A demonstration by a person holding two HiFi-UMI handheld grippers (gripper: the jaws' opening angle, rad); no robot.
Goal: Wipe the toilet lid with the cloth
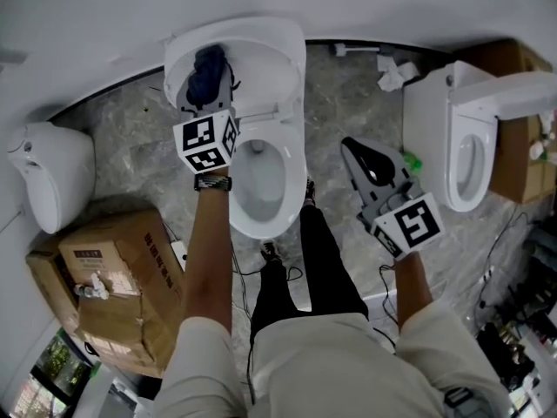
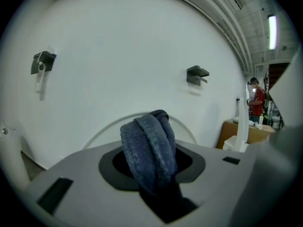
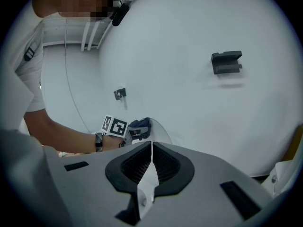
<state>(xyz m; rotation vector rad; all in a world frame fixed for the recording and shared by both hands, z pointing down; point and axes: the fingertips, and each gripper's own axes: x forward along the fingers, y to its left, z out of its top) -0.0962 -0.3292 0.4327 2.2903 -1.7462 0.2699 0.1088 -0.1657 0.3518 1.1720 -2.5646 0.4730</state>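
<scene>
Left claw (image 1: 211, 92), clamped on the cloth (image 2: 150, 145), faces the raised toilet lid (image 1: 271, 57) straight ahead; right claw (image 3: 150, 148), closed and empty, is farther off.

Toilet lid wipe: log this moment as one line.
left gripper: shut on cloth | cloth: at raised toilet lid, contact unclear | right gripper: fingers shut, empty, away from lid

L hand-held gripper (image 1: 211, 84): jaws clamped on cloth (image 2: 149, 145) (arm outstretched) | R hand-held gripper (image 1: 352, 147): jaws together, empty
</scene>
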